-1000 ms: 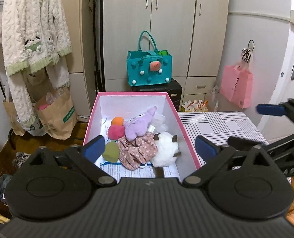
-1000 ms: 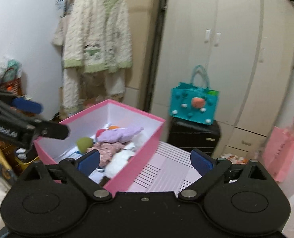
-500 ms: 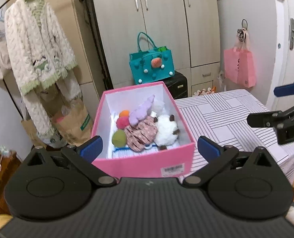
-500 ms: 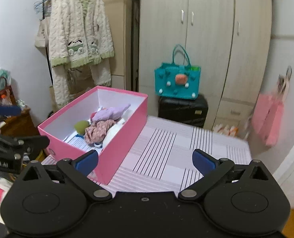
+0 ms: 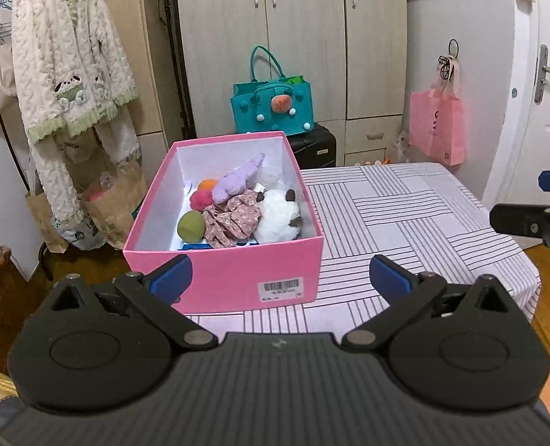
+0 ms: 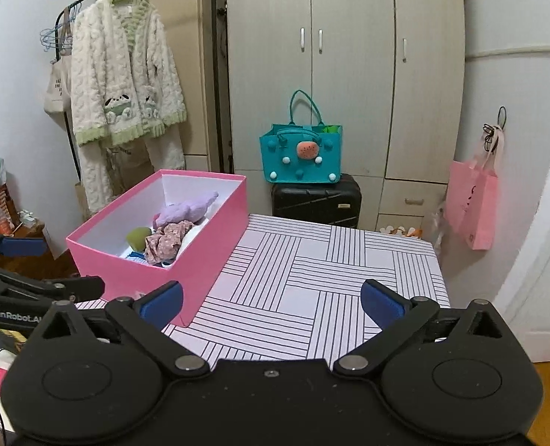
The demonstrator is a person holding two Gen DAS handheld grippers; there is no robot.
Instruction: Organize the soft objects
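Left wrist view: the left gripper [image 5: 279, 277] hangs wide apart and empty, just short of the near end of a pink box [image 5: 238, 278] that sits on the left part of a striped table [image 5: 405, 215]. Inside the box lie a white plush [image 5: 278, 217], a floral cloth [image 5: 232, 221], a purple plush [image 5: 234, 184], a green ball [image 5: 190, 226], a red ball [image 5: 200, 199] and an orange ball [image 5: 207, 184]. The right gripper [image 6: 271, 303], also wide apart and empty, hovers over the table's near edge, beside the box.
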